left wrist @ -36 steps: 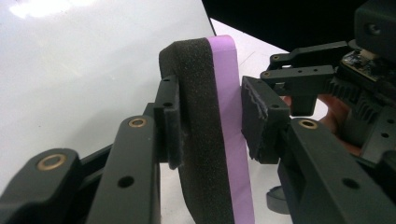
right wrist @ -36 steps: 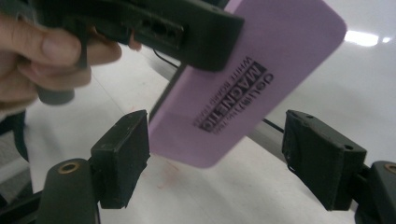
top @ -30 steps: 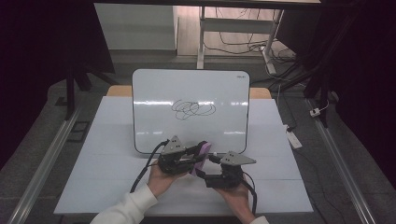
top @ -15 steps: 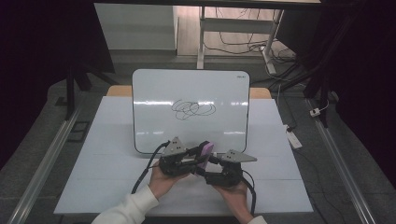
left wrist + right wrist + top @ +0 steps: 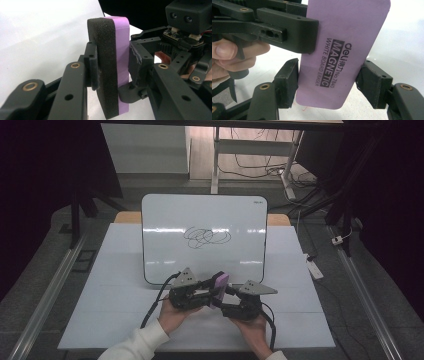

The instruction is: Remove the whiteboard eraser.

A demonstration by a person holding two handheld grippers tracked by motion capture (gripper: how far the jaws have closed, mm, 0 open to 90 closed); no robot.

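A purple whiteboard eraser with a black foam face stands on edge above the white table, in front of the whiteboard. My left gripper is shut on the eraser, one pad on the foam and one on the purple back. My right gripper comes from the other side. Its jaws have just been closing on the eraser, and both pads now touch its two long edges. In the high view the left gripper and the right gripper meet at the eraser.
The whiteboard leans upright at the back of the table and carries a black scribble. A white power strip lies on the floor off the table's right edge. Metal rails run along both sides.
Both hands have kept their place. The right gripper's jaws have drawn in around the eraser, which the left gripper holds as before.
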